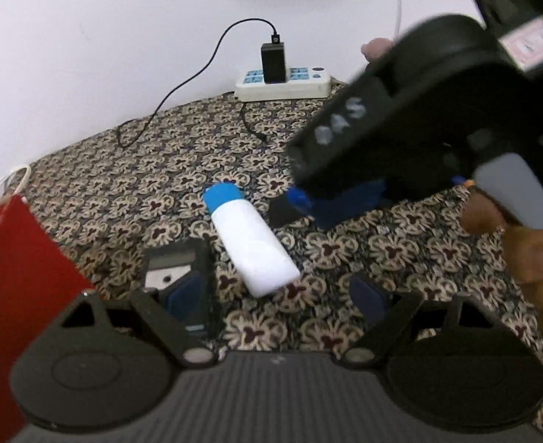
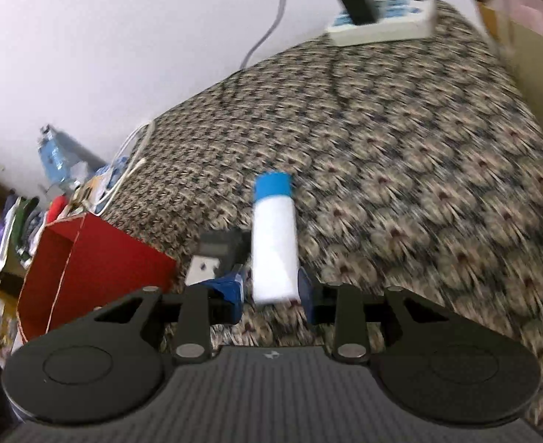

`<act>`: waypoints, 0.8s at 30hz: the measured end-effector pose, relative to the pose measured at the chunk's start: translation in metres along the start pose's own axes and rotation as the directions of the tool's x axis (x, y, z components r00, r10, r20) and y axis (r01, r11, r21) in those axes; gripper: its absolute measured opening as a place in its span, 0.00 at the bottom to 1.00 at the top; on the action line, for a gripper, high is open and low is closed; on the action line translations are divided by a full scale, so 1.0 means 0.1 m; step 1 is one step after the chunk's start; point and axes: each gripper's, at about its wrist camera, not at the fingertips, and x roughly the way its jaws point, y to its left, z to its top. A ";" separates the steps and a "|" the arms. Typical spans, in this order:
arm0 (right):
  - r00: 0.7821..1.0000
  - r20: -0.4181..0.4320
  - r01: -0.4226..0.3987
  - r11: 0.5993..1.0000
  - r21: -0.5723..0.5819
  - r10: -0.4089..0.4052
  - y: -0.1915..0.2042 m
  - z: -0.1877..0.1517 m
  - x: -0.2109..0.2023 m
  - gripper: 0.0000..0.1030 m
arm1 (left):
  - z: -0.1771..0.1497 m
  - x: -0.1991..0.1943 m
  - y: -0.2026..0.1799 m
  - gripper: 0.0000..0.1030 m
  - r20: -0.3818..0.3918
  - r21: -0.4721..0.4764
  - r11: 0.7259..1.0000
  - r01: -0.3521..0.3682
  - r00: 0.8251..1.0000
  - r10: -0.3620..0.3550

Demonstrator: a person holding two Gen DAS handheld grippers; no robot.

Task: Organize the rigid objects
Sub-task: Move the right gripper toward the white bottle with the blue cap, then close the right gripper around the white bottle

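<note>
A white bottle with a blue cap (image 1: 251,238) lies on its side on the patterned cloth; it also shows in the right wrist view (image 2: 274,236). A small black and silver device (image 1: 177,265) lies left of it, also in the right wrist view (image 2: 216,254). My left gripper (image 1: 279,304) is open and empty, its left finger over the device. My right gripper (image 2: 271,295) is open, its blue-padded fingers on either side of the bottle's base. In the left wrist view the right gripper (image 1: 308,206) hangs above the cloth beside the bottle's cap.
A red open box (image 2: 86,258) stands at the left, also seen in the left wrist view (image 1: 16,295). A white power strip (image 1: 282,85) with a black charger and cable sits at the far edge by the wall. A cardboard box (image 2: 530,55) stands at the right.
</note>
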 end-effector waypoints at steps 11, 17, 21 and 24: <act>0.997 -0.071 -0.030 0.997 -0.073 0.025 0.01 0.40 0.54 0.15 | 0.14 0.41 0.07 0.81 -0.030 -0.008 0.999 0.037 0.999 -0.037; 0.991 -0.110 -0.083 0.996 -0.020 0.081 -0.12 0.52 0.74 0.18 | 0.19 0.55 0.19 0.78 -0.044 -0.047 0.996 0.082 0.996 -0.084; 0.983 -0.148 -0.115 0.993 -0.030 0.110 -0.18 0.56 0.83 0.17 | 0.21 0.60 0.25 0.78 -0.036 -0.054 0.993 0.103 0.994 -0.105; 0.977 -0.156 -0.157 0.987 -0.044 0.148 -0.17 0.57 0.87 0.17 | 0.23 0.67 0.24 0.81 -0.045 -0.054 0.992 0.114 0.992 -0.117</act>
